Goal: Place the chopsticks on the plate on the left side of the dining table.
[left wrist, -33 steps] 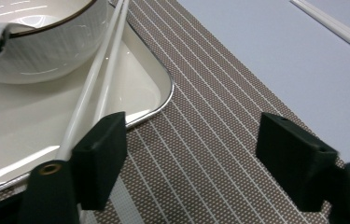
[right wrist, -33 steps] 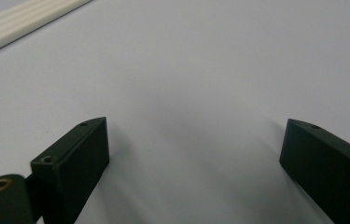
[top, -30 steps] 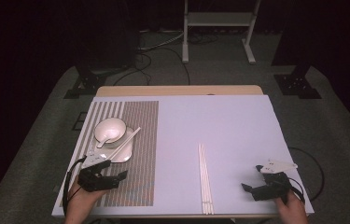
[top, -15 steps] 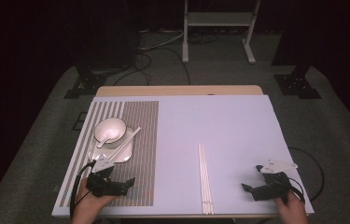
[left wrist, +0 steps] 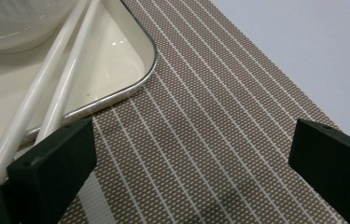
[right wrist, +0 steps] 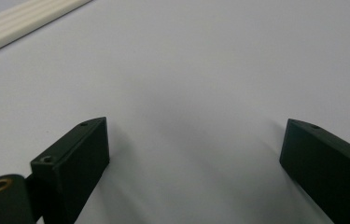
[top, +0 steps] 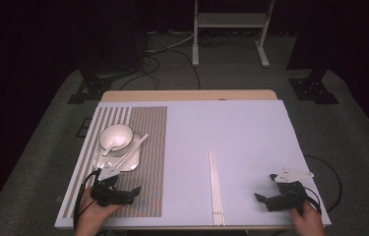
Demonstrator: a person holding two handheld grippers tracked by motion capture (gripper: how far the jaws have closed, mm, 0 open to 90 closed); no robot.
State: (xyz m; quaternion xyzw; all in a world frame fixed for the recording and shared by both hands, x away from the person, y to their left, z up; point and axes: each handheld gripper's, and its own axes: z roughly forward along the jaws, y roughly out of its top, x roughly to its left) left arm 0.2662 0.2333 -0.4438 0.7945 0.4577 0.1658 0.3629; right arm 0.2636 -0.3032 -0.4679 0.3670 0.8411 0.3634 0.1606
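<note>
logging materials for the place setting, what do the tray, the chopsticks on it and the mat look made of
Tray: cream, glossy, with a bright rim line and reflections; probably melamine or glazed ceramic, can't tell which.
Chopsticks: white, smooth, slightly shiny; likely plastic or melamine.
Mat: brown with pale stripes and a visible mesh weave, matte; looks like woven vinyl or fabric.

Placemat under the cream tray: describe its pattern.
Brown woven placemat with thin white stripes, clearest in the left gripper view.

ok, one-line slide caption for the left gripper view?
Open left gripper over the striped placemat, chopsticks resting on the cream tray.
</note>
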